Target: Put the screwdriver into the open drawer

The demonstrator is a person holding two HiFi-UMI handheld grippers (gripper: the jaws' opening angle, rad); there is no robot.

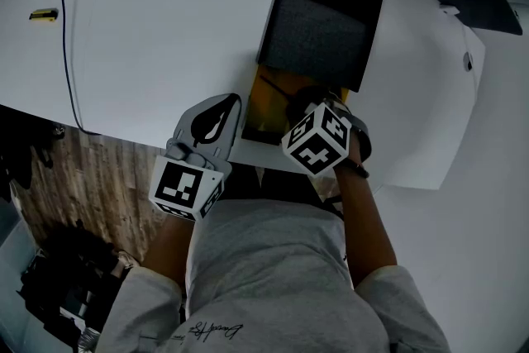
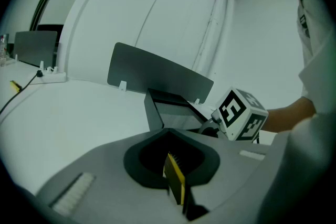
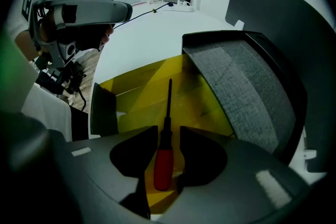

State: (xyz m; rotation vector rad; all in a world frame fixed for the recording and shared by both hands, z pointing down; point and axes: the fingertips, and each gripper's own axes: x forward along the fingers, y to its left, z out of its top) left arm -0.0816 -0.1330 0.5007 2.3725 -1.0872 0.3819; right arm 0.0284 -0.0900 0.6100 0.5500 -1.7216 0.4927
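Red-handled screwdriver (image 3: 163,168) sits loose between our right tongs (image 3: 167,132), spread wide; black shaft runs straight ahead along yellow open drawer (image 3: 134,97). Our left tongs (image 2: 173,173) closed, empty, farther off.

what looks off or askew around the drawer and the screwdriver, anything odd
Nothing stands out. The screwdriver appears to lie straight in the yellow open drawer, between the parted jaws of the right hand-held gripper, which do not press on it. Nothing looks spilled, tipped or damaged.
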